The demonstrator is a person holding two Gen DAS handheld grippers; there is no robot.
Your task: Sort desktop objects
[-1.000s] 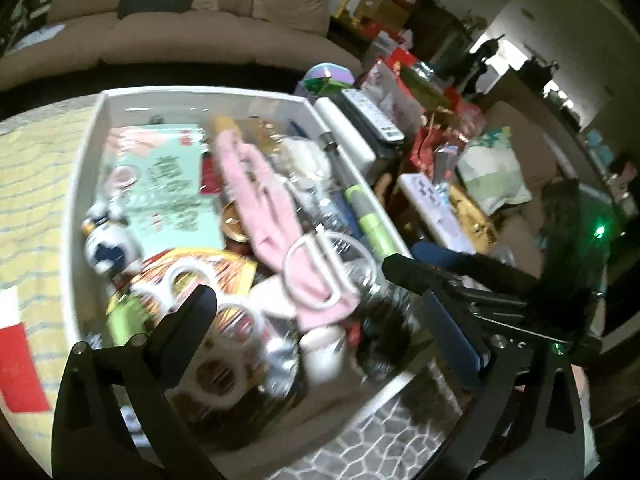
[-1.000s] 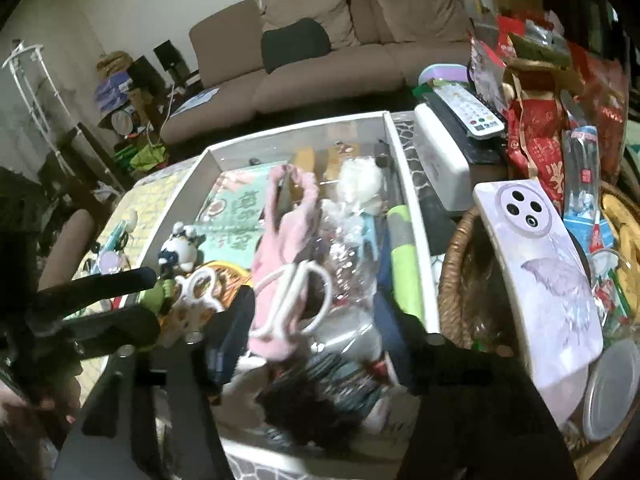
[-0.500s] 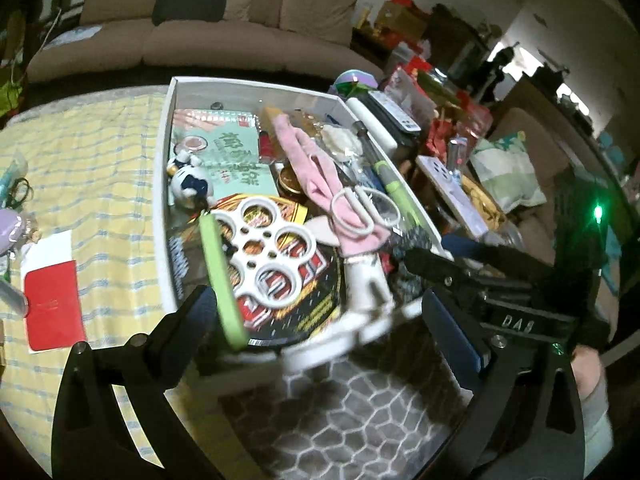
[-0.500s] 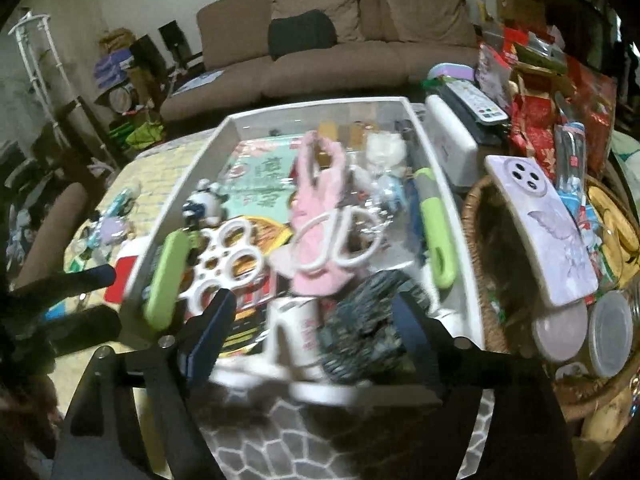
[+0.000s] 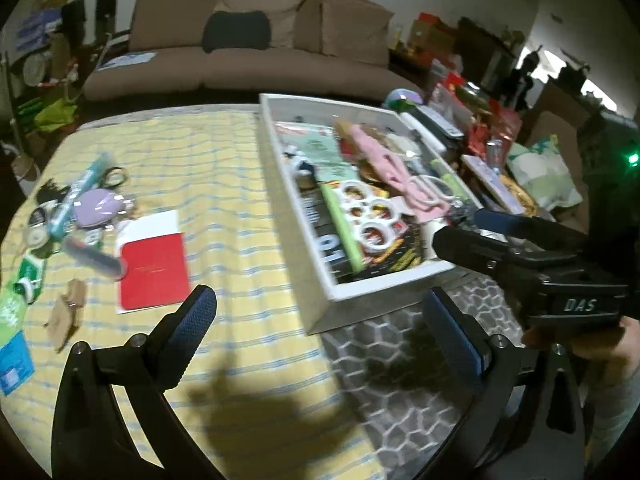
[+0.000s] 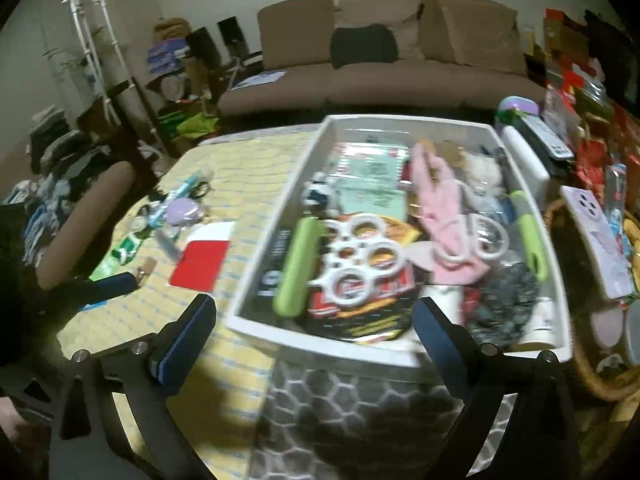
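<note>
Both grippers empty, box already crowded

We hold the left gripper point(image 5: 320, 312) and right gripper point(image 6: 314, 320) with jaws spread wide, grasping nothing. The risk we see: the white box point(image 6: 320, 340) just ahead is heaped, so additions may spill. The unsorted red notebook point(image 5: 154, 266) lies beyond the left jaws, left of the box, on the yellow cloth point(image 5: 224, 184).

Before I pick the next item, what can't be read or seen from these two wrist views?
- White bin: lower layers buried under the pink glove and white ring holder, both views.
- Small items beside the red notebook: motion-blurred, left wrist view.
- Wicker basket: cut off at the right edge, right wrist view.
</note>
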